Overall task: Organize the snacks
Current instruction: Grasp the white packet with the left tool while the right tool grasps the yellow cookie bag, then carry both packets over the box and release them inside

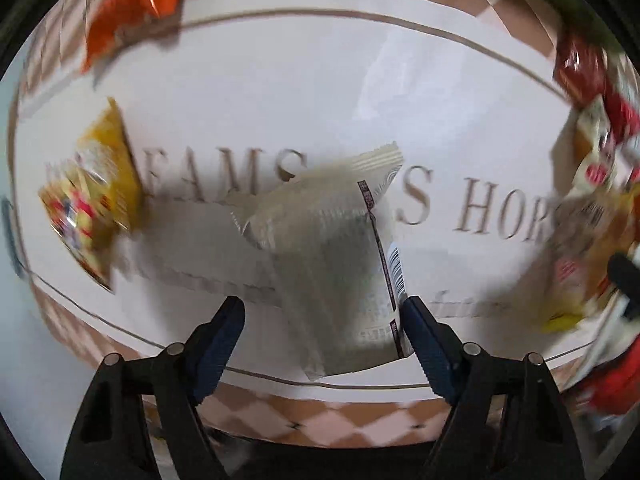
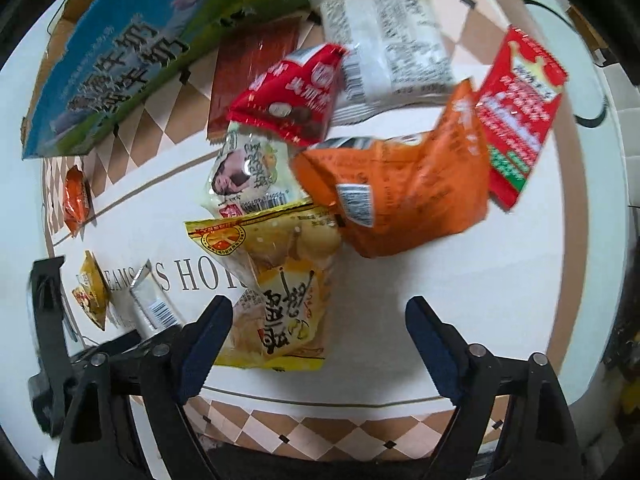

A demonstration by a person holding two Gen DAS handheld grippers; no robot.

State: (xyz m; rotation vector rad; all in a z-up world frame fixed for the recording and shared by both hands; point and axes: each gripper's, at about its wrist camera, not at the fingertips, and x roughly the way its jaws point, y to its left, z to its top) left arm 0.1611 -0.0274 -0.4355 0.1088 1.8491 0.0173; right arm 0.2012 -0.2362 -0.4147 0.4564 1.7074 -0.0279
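Observation:
In the left wrist view my left gripper [image 1: 324, 312] is open, its jaws wide on either side of the near end of a pale grey-white snack packet [image 1: 340, 248] lying on the white mat [image 1: 280, 92]. A yellow packet [image 1: 96, 200] lies to the left, an orange one [image 1: 132, 8] at far left. In the right wrist view my right gripper [image 2: 320, 316] is open and empty above a yellow snack bag [image 2: 280, 288]. Beyond it a pile holds an orange bag [image 2: 404, 196], a red packet [image 2: 296, 96], a red packet [image 2: 520, 116] and a white packet [image 2: 384, 44].
A blue-green milk carton box [image 2: 132, 52] stands at the far left of the right wrist view. A brown flat packet [image 2: 248, 68] lies by it. The mat has a brown checked border [image 1: 320, 428]. More snacks [image 1: 592, 168] crowd the right edge of the left view.

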